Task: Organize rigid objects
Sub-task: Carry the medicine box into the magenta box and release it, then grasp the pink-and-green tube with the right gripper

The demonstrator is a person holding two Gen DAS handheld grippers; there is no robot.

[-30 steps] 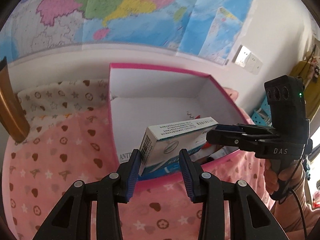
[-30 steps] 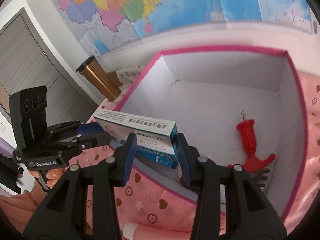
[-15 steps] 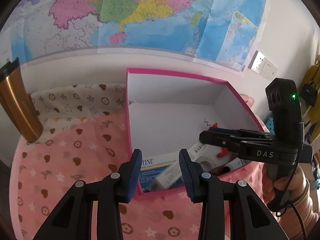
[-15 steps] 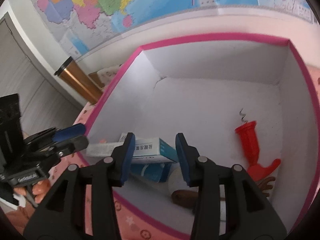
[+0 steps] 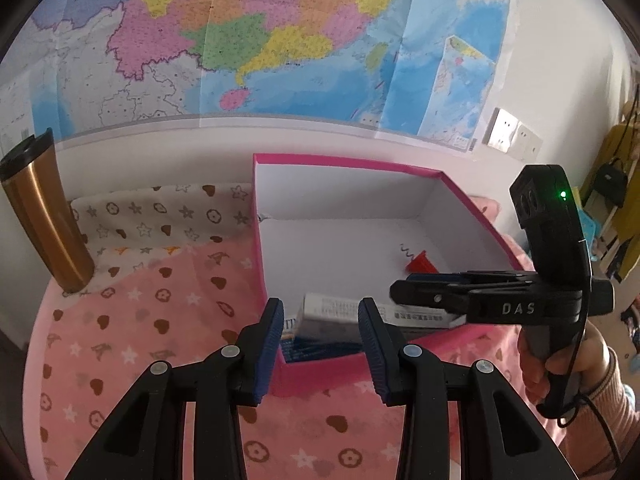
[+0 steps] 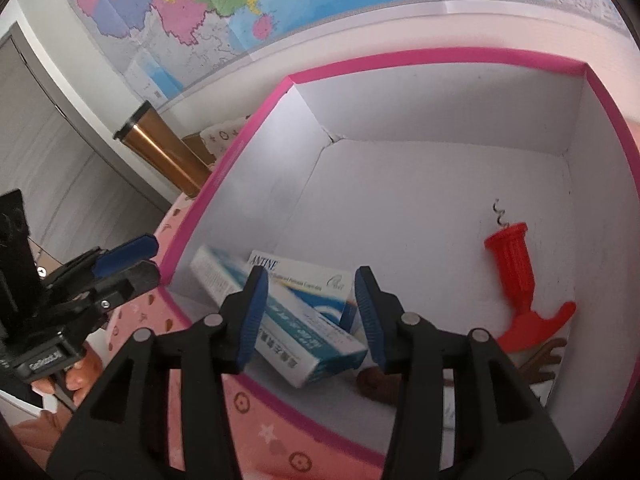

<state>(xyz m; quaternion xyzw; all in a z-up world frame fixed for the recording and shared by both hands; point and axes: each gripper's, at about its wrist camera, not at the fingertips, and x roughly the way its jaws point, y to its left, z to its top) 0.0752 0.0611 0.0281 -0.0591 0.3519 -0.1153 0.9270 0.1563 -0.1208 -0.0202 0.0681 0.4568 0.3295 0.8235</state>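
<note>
Inside the pink box lie two medicine cartons, one white-and-blue carton beneath a longer carton, plus one red corkscrew. Outside the box stands one bronze tumbler. Two hand-held grippers: left hand-held gripper, right hand-held gripper.

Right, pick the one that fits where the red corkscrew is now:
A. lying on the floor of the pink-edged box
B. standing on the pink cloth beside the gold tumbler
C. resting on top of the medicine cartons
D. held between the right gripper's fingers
A: the red corkscrew lies on the white floor of the pink-edged box, apart from the medicine cartons and clear of the right gripper.
</note>
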